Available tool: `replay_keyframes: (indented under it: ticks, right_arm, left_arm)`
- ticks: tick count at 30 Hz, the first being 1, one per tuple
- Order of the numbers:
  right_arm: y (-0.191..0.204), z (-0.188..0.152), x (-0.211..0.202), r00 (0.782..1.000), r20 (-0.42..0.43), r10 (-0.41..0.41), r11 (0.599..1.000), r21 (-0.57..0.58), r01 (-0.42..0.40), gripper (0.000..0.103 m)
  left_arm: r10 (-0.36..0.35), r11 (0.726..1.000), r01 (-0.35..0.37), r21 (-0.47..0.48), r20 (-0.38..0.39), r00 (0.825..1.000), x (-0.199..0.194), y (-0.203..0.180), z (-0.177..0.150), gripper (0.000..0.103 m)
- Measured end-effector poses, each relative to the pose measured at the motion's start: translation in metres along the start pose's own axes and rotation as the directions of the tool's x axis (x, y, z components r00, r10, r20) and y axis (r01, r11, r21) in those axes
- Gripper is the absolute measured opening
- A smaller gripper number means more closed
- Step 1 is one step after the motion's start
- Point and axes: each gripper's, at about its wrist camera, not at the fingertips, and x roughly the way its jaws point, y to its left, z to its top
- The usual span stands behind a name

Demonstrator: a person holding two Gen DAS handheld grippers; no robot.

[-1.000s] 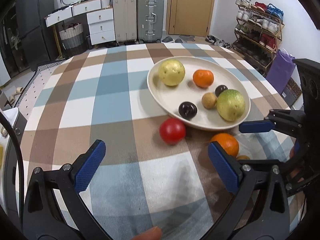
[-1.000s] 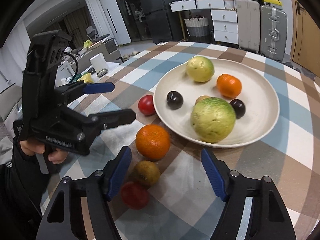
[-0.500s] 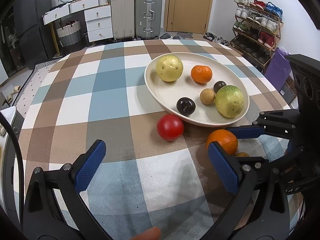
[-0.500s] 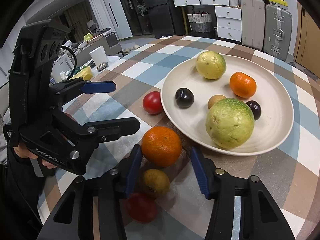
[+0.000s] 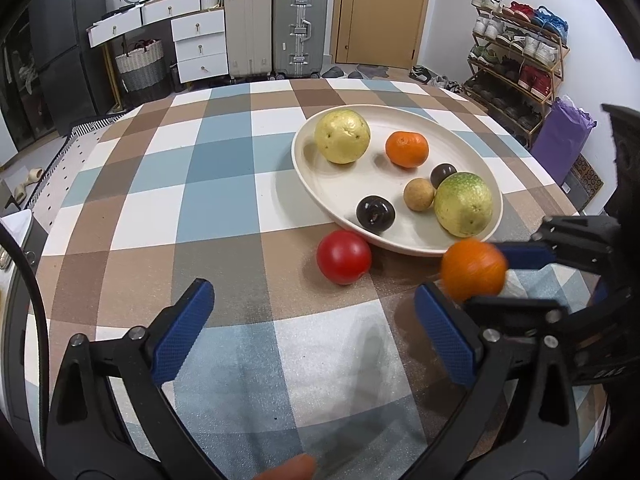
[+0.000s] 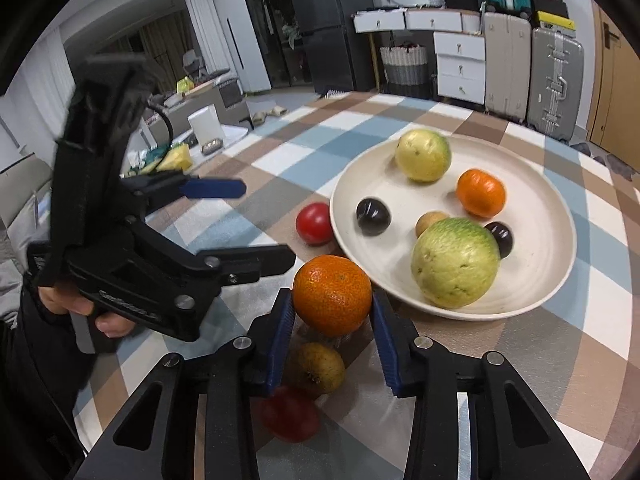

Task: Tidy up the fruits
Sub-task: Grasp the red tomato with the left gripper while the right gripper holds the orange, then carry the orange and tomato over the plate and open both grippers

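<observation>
My right gripper is shut on an orange and holds it just above the table, near the front rim of the cream plate. The same orange shows in the left wrist view between the right gripper's blue pads. The plate holds a yellow guava, a green guava, a small orange, two dark plums and a small brown fruit. My left gripper is open and empty, low over the table, before a red tomato.
Below the held orange lie a brown-green fruit and a second red fruit on the checked tablecloth. Suitcases, white drawers and a shoe rack stand beyond the table's far edge.
My right gripper closed on the orange beside the plate and lifted it slightly off the cloth. The left gripper stayed open and hardly moved.
</observation>
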Motion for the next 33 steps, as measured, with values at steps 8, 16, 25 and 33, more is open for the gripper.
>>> replay_keyframes:
  ticks: [8,16,25,33]
  right_arm:
    - [-0.010,0.006,-0.025,0.993,0.106,-0.058,0.998,0.037,0.054,0.039]
    - [-0.027,0.008,-0.031,0.987,0.122,-0.102,0.992,0.088,0.092,0.039]
    - [-0.039,0.007,-0.034,0.984,0.132,-0.118,0.988,0.116,0.102,0.039]
    - [-0.052,0.007,-0.037,0.977,0.149,-0.155,0.979,0.155,0.132,0.039]
  left_arm:
    - [0.020,1.000,-0.020,0.024,-0.030,0.999,0.016,-0.008,0.003,0.069]
    - [0.034,0.997,-0.031,0.073,-0.039,0.999,0.030,-0.018,0.009,0.041]
    - [0.032,0.993,-0.032,0.118,-0.002,0.999,0.024,-0.024,0.007,0.028]
    - [0.024,0.996,-0.028,0.089,0.049,0.999,0.005,-0.014,0.006,0.028]
